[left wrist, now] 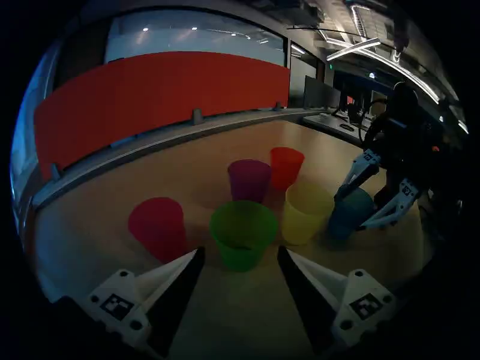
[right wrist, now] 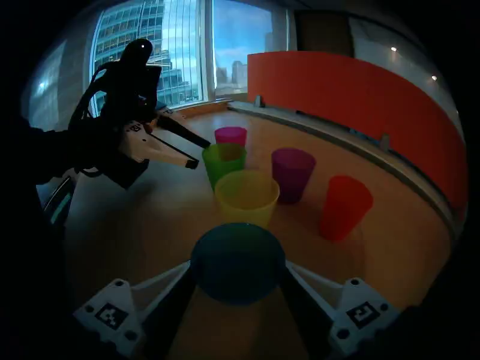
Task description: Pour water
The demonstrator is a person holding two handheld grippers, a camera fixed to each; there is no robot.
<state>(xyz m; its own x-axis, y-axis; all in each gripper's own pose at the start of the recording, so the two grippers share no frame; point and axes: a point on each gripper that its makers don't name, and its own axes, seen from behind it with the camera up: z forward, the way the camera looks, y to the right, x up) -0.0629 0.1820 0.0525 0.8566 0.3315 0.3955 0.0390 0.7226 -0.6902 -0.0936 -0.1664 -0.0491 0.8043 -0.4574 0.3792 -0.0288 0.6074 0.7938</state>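
Note:
Six plastic cups stand close together on a wooden table [left wrist: 198, 312]. My right gripper [right wrist: 238, 269] is shut on the blue cup [right wrist: 238, 249], one finger on each side. The left gripper view shows that cup [left wrist: 347, 217] upright at the right, between the right gripper's [left wrist: 353, 210] fingers. My left gripper [left wrist: 240, 255] is open just in front of the green cup [left wrist: 243, 231] with nothing between its fingers. It appears as an open left gripper [right wrist: 200, 154] beside the green cup [right wrist: 224, 161]. The yellow cup [right wrist: 247, 195] stands right behind the blue one. What is in the cups is hidden.
A pink cup [left wrist: 157, 225], a purple cup [left wrist: 249, 179] and an orange cup [left wrist: 285, 167] stand around the green and yellow [left wrist: 306, 210] ones. A red partition [left wrist: 162, 90] lines the table's far edge. A dark-sleeved arm [right wrist: 54, 153] holds the left gripper.

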